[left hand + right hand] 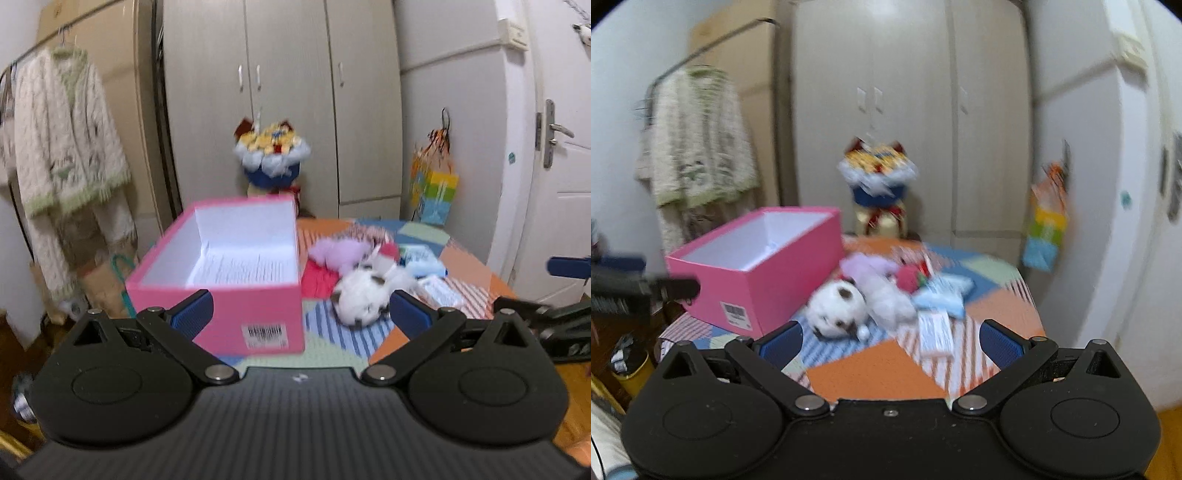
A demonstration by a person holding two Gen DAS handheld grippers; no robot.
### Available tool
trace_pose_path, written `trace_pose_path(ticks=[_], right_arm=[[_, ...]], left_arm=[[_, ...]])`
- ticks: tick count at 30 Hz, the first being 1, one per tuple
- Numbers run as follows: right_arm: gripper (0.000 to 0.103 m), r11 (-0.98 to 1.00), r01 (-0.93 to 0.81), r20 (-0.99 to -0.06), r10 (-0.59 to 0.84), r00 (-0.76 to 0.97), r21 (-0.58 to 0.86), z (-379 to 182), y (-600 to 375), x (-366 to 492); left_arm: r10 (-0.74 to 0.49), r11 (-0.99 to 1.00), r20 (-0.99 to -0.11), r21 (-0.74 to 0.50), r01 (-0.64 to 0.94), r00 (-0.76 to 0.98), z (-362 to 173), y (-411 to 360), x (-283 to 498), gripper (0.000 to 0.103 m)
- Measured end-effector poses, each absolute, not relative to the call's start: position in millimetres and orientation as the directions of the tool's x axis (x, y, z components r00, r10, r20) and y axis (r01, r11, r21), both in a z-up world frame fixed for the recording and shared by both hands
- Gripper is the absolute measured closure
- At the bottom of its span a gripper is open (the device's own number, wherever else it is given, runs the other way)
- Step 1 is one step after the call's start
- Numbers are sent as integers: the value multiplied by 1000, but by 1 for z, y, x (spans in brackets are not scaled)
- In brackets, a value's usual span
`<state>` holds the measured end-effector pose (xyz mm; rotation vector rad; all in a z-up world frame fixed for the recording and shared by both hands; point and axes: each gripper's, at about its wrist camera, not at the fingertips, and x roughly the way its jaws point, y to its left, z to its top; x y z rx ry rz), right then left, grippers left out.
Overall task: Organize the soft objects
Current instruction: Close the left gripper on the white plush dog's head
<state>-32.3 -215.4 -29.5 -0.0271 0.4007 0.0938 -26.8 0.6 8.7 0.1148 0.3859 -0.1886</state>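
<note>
An open pink box (225,266) (753,266) with a white, empty inside stands on the left of a small table. Right of it lies a heap of soft toys: a white plush with dark patches (360,295) (836,304), a lilac plush (338,251) (864,267) and a red plush (389,253) (908,278). My left gripper (301,314) is open, short of the box's near right corner and the white plush. My right gripper (890,341) is open too, hanging near the table's front edge with nothing between its fingers.
The table carries a patchwork cloth (332,347) (871,369) with light blue packets (424,262) (942,299) and a white card (936,334). Behind stand a wardrobe (288,92), a toy bouquet (271,151), hanging clothes (70,162), a colourful bag (434,188) and a door (565,166).
</note>
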Motion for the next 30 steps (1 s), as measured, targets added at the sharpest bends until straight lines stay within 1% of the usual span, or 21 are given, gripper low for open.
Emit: trace_pose_path(ticks=[4, 6, 10, 13, 15, 17, 19, 20, 22, 24, 25, 26, 29, 30], right_arm=[[0, 982, -181, -323, 157, 933, -45, -29, -213, -27], [0, 970, -238, -303, 212, 929, -49, -31, -212, -19], [0, 949, -314, -347, 284, 894, -33, -43, -207, 8], [0, 933, -357, -371, 319, 872, -37, -57, -202, 26], [0, 923, -384, -380, 347, 857, -25, -67, -200, 37], [0, 914, -406, -385, 377, 842, 7, -79, -200, 47], [0, 908, -417, -390, 398, 830, 38, -89, -203, 61], [0, 905, -421, -390, 407, 826, 53, -94, -204, 68], [0, 902, -423, -398, 420, 816, 84, -102, -205, 82], [1, 897, -428, -412, 434, 801, 112, -110, -206, 95], [2, 893, -432, -420, 442, 793, 125, -112, -206, 101], [4, 888, -438, -425, 453, 784, 138, -114, -205, 106], [4, 881, -440, -443, 469, 764, 175, -119, -203, 117], [4, 880, -438, -448, 473, 759, 186, -120, -202, 120]], left_arm=[[-179, 963, -373, 123, 240, 911, 14, -12, -15, 0], [-208, 955, -380, 119, 271, 901, 11, -19, -5, 0], [-300, 930, -414, 71, 360, 859, 0, -35, 26, 2], [-340, 912, -447, 59, 406, 827, -13, -51, 48, 4], [-357, 902, -473, 49, 429, 806, -22, -59, 60, 8], [-372, 893, -513, 31, 450, 773, -30, -66, 78, 17], [-392, 883, -556, -3, 470, 733, -37, -71, 94, 21], [-396, 878, -577, -10, 478, 715, -41, -74, 104, 25], [-376, 878, -610, 6, 478, 698, -47, -81, 121, 28], [-355, 881, -635, 18, 473, 686, -52, -86, 134, 29], [-353, 878, -646, 22, 479, 677, -53, -88, 139, 31], [-355, 875, -659, 15, 483, 663, -55, -88, 143, 31], [-371, 871, -696, -31, 490, 614, -59, -88, 154, 34], [-367, 872, -698, -27, 489, 615, -60, -89, 156, 34]])
